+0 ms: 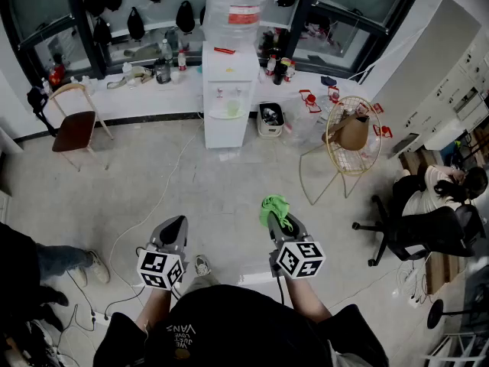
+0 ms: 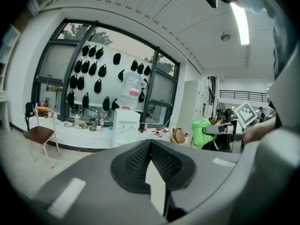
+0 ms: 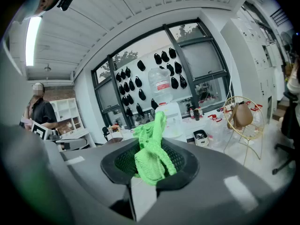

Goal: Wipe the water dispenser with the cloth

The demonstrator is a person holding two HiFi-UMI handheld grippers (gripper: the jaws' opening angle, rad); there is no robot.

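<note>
Left gripper (image 1: 174, 225): grey two-jaw tool, jaws together, nothing between them.
Right gripper (image 1: 280, 222): jaws clamped on a crumpled bright green mesh cloth (image 1: 273, 206), which sticks up past the tips.
White floor-standing water dispenser (image 1: 228, 90): against the far window counter, clear plastic water bottle (image 1: 234, 10) on top, well apart from both grippers.
Gold wire chair (image 1: 348, 140): to the dispenser's right.

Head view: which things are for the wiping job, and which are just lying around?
For the job:
green cloth, pinched in the right tongs
water dispenser

Just lying about:
brown chair
gold wire chair
bin
bottles
</note>
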